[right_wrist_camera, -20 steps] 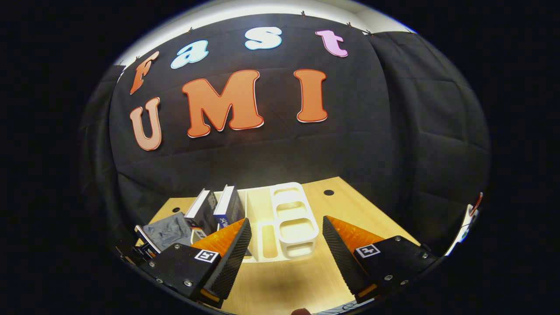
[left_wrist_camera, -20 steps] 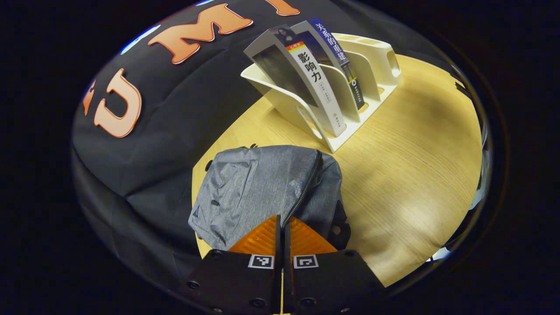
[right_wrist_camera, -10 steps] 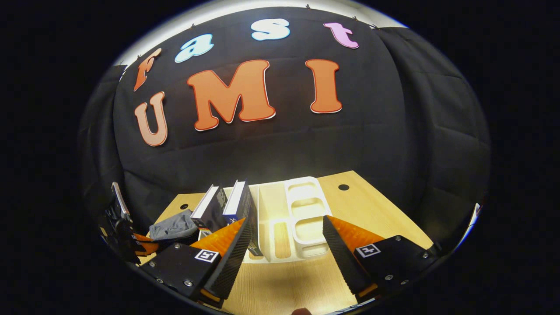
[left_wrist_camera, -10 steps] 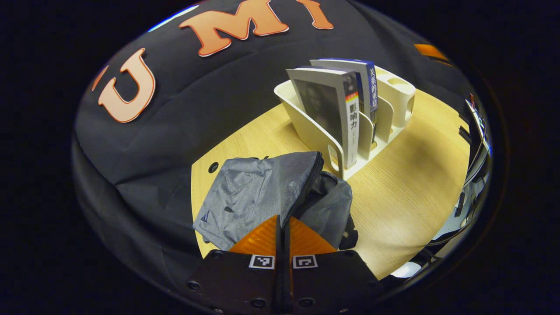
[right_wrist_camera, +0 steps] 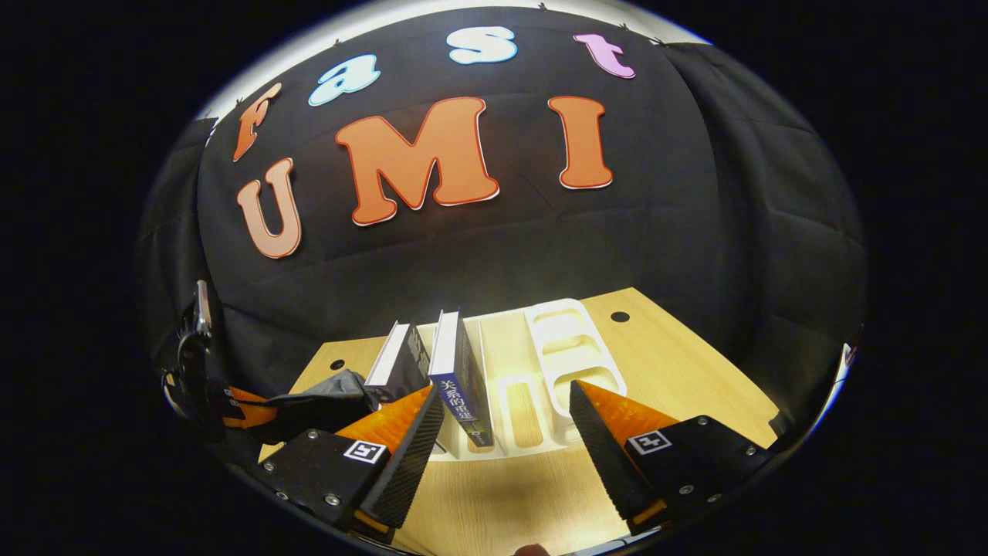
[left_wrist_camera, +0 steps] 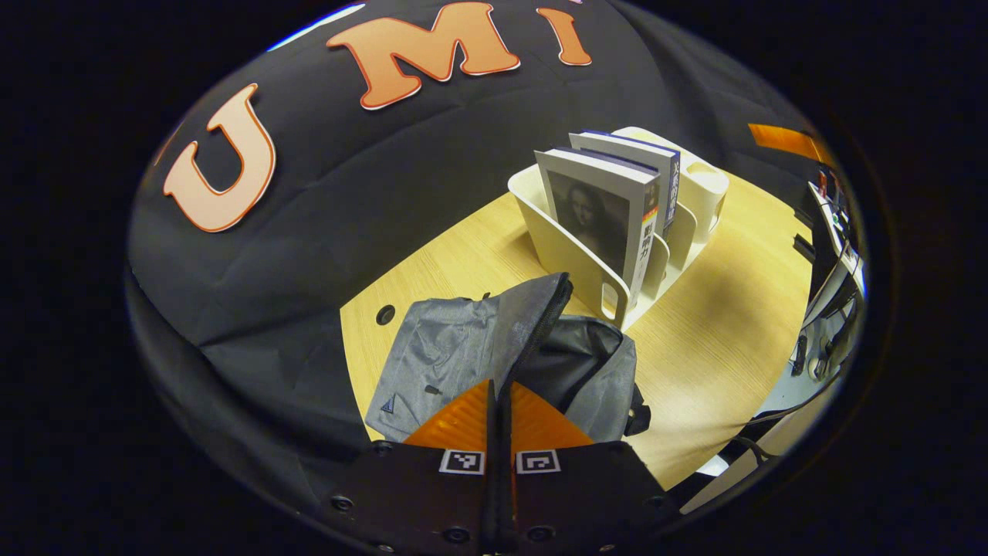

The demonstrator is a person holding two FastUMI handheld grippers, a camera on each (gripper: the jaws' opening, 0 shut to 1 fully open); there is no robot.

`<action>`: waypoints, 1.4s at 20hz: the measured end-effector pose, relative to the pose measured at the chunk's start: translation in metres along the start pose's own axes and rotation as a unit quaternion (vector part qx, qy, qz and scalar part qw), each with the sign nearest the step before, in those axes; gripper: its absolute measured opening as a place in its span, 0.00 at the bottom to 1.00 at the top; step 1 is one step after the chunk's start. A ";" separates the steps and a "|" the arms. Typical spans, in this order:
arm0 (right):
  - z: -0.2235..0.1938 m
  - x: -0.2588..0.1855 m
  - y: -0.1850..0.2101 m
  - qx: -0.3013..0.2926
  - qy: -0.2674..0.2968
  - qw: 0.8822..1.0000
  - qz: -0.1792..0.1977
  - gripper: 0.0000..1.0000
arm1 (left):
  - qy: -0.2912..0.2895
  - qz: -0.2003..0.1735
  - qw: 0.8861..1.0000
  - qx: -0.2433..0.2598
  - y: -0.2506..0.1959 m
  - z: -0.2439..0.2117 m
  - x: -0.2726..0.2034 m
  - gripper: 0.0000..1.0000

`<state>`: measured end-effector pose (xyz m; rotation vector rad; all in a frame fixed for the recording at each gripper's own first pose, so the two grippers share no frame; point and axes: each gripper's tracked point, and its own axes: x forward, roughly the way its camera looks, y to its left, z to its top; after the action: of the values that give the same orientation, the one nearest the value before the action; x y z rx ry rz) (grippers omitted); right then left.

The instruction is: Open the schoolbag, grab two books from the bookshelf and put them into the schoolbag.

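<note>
While I keep the zip side lifted, the table (left_wrist_camera: 718,324) carries the grey schoolbag (left_wrist_camera: 455,359), gaping, just beside the white bookshelf (left_wrist_camera: 575,255). Two books (left_wrist_camera: 610,212) lean in the bookshelf's nearest slots. My left gripper (left_wrist_camera: 498,398) is pinched together on the flap's zip edge; my right gripper (right_wrist_camera: 505,409), fingers apart, faces the bookshelf.

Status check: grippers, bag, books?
Left gripper shut at schoolbag zipper, flap lifted. Right gripper open, facing bookshelf. Both books still shelved. Nothing in the way.
</note>
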<state>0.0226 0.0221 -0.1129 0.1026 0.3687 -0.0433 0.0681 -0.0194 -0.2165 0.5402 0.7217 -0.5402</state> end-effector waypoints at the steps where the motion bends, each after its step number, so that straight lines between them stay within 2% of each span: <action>1: -0.001 -0.002 0.004 0.003 0.002 1.000 -0.001 0.98 | -0.003 -0.003 1.000 0.000 0.007 0.004 -0.003 0.01; 8: -0.016 -0.020 0.045 0.012 0.021 1.000 -0.007 0.98 | -0.026 -0.031 0.999 0.005 0.054 0.019 -0.013 0.01; 11: -0.021 -0.027 0.075 0.026 0.044 0.999 0.019 0.98 | -0.043 -0.039 0.998 0.014 0.069 0.030 -0.017 0.01; 14: -0.020 -0.029 0.098 0.009 0.067 0.997 0.029 0.98 | -0.054 -0.053 0.997 0.019 0.079 0.037 -0.017 0.01; 19: 0.005 -0.025 0.136 -0.032 0.092 0.994 0.049 0.98 | -0.072 -0.069 0.995 0.013 0.097 0.049 -0.018 0.01; 24: 0.042 0.000 0.164 -0.081 0.126 0.986 0.072 0.98 | -0.072 -0.078 0.994 -0.004 0.103 0.048 -0.016 0.01; 28: 0.053 0.040 0.179 -0.075 0.189 0.975 0.092 0.98 | -0.065 -0.076 0.995 -0.011 0.104 0.049 -0.016 0.01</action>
<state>0.0896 0.1932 -0.0620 -0.0057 0.7405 0.1907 0.1458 0.0309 -0.1460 0.4274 0.6464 -0.7033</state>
